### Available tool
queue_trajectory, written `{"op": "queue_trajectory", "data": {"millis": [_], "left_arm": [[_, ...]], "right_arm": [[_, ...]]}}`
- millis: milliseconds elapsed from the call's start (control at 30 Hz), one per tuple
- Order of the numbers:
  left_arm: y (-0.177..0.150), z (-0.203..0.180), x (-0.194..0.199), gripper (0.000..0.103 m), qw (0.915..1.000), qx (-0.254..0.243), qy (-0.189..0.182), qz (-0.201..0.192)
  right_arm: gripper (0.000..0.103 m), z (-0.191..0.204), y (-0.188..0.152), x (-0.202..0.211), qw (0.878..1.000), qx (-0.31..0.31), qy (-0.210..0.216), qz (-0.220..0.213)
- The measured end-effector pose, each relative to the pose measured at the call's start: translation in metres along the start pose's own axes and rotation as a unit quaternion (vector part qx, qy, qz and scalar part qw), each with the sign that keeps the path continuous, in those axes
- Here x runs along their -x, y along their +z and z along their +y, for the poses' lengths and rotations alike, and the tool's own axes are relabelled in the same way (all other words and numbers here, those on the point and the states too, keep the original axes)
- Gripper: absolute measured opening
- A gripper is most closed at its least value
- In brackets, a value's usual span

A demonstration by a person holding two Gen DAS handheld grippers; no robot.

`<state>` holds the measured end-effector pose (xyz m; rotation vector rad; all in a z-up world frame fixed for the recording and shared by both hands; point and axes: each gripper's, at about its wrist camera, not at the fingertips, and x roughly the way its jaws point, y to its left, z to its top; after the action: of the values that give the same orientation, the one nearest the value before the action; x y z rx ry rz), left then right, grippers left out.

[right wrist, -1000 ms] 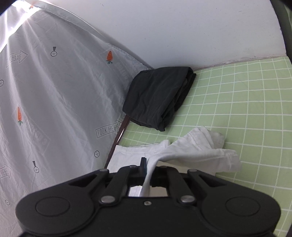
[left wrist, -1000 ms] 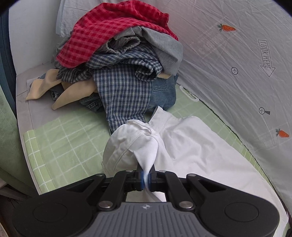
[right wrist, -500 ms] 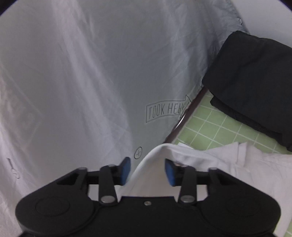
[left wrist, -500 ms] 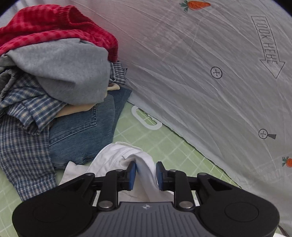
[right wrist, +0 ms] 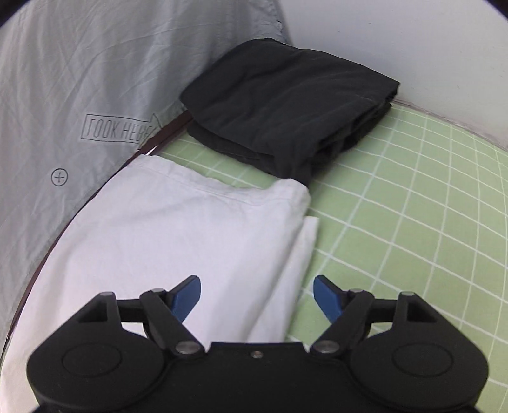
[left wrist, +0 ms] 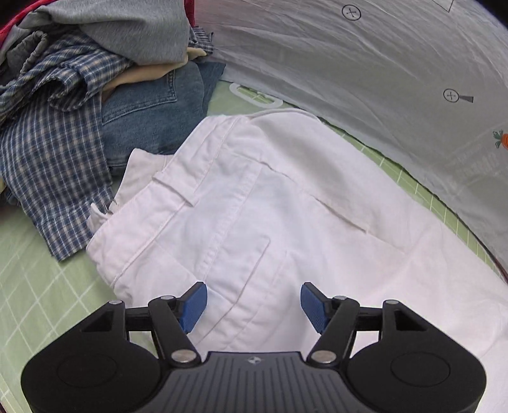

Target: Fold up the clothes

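Note:
White trousers point(left wrist: 273, 209) lie flat on the green checked sheet point(left wrist: 38, 286), waistband and back pocket towards the clothes pile. My left gripper point(left wrist: 254, 301) hovers over the waist end, open, with nothing between its blue pads. In the right wrist view the leg end of the white trousers point(right wrist: 177, 232) lies folded double, its hem near a folded black garment point(right wrist: 285, 104). My right gripper point(right wrist: 257, 295) stands open above the leg's right edge, holding nothing.
A pile of unfolded clothes sits at the left: a blue plaid shirt point(left wrist: 54, 152), jeans point(left wrist: 152, 108), a grey garment point(left wrist: 133, 28). A grey printed sheet point(left wrist: 381, 63) rises along the far side. Bare green sheet point(right wrist: 412, 206) spreads right of the trousers.
Both grippers were shut on the white fabric a second ago; they have opened wide and let go. The trousers now lie flat and smoothed, and both grippers have drawn back above them.

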<state>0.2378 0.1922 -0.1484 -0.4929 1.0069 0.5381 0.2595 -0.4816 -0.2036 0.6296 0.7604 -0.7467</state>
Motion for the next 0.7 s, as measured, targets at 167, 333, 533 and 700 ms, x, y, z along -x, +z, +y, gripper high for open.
{"op": "queue_trajectory", "data": {"millis": [167, 333, 533, 700], "left_arm": [[-0.024, 0.000, -0.004, 0.068, 0.9994, -0.018, 0.019, 0.022], [-0.031, 0.001, -0.013, 0.069, 0.9985, -0.032, 0.032, 0.029], [-0.039, 0.016, -0.019, 0.070, 0.9971, -0.039, 0.041, 0.051], [-0.053, 0.042, -0.011, 0.070, 0.9979, -0.016, 0.033, 0.054]], "right_arm": [[0.079, -0.012, -0.010, -0.010, 1.000, -0.013, 0.018, 0.008], [0.056, 0.013, -0.011, -0.014, 0.999, 0.035, 0.028, 0.000], [0.003, -0.017, 0.000, 0.007, 0.998, 0.035, -0.026, -0.040], [0.000, -0.074, 0.026, 0.039, 0.989, 0.030, -0.107, -0.099]]}}
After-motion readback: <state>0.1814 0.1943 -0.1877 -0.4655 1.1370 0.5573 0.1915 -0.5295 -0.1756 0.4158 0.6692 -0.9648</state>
